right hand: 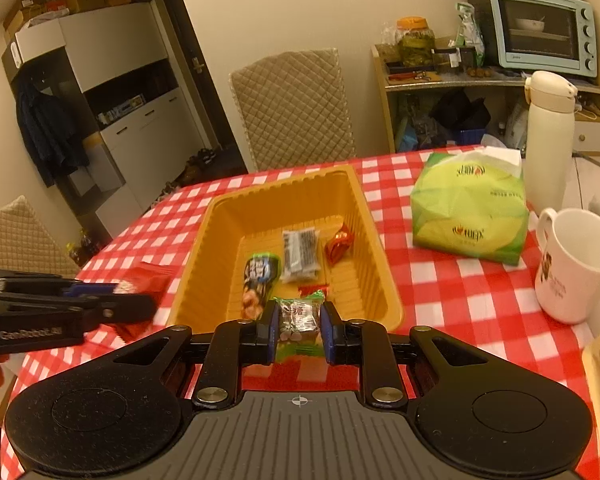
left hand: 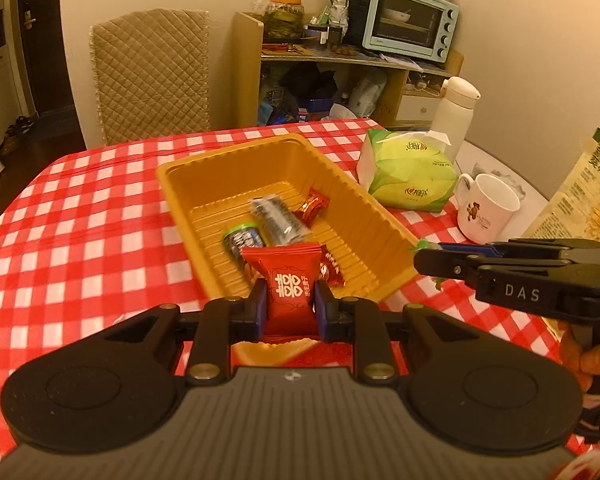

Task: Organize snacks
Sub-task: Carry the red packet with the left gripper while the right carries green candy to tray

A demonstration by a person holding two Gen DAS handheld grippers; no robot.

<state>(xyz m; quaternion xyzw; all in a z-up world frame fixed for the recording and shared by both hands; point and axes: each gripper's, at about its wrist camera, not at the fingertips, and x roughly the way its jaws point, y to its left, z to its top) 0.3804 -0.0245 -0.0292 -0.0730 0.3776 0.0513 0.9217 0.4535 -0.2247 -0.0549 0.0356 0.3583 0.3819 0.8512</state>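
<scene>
- The left gripper [left hand: 290, 306] is clamped on a red square snack packet [left hand: 290, 294] with white characters on its face; the blue pads press on both sides of it, and it hangs just in front of the near end of the yellow tray [left hand: 228, 164].
- The right gripper [right hand: 299, 330] is clamped on a small green-edged candy packet [right hand: 298, 316] (clear middle, red character on it), held over the near rim of the same tray.
- From the left wrist view, the right gripper comes in side-on at the right edge, its tips close to the tray's near right corner; a hand [left hand: 580, 354] holds its handle.
- The tray sits in the middle of the red-and-white checked tablecloth [left hand: 80, 220]. Inside it lie a clear packet with dark print [right hand: 300, 254], a green-topped snack pouch [right hand: 258, 282] just left of it, and a red foil candy [right hand: 339, 245] to its right, near the right wall.
- Beside the tray on the right are a green tissue pack [right hand: 470, 216], a white mug [right hand: 576, 268] with a picture on it and a white flask [right hand: 548, 140], all apart from the tray.
- A quilted chair back [left hand: 152, 76] stands beyond the table.
</scene>
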